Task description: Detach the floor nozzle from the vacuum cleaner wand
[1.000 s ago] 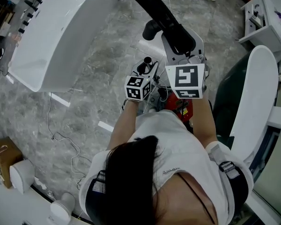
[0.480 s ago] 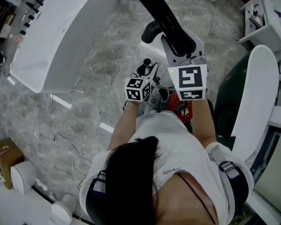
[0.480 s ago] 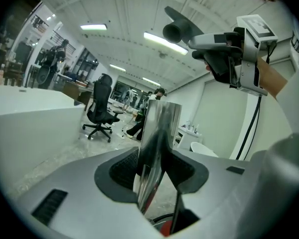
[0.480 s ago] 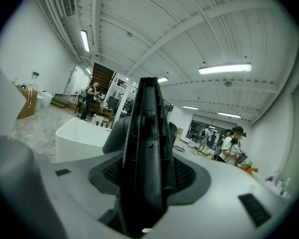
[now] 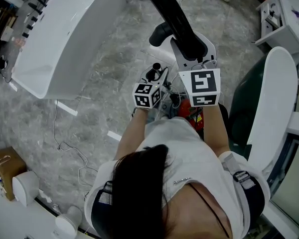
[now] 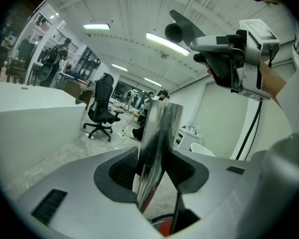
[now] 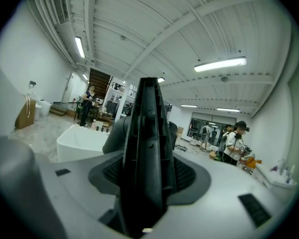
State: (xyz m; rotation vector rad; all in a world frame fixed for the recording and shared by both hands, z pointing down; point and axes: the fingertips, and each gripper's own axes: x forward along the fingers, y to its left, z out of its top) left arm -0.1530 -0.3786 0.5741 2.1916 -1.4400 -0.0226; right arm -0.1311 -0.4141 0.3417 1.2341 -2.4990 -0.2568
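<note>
The chrome wand [image 6: 158,133] is clamped between the jaws of the left gripper [image 6: 154,171]. The black floor nozzle [image 7: 145,133] is gripped by the right gripper [image 7: 144,176] and extends toward 11 o'clock in the head view.

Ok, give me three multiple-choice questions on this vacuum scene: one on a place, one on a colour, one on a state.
1. In the left gripper view, the office chair stands: A left of the wand; B right of it; C in front of it.
2. The part in the right gripper is: A red; B black; C white.
3. The left gripper is: A open; B shut on a cable; C shut on the wand.
Answers: A, the chair shows left of the shiny wand; B, the right gripper clamps the black floor nozzle; C, the left gripper's pads press the wand.
</note>
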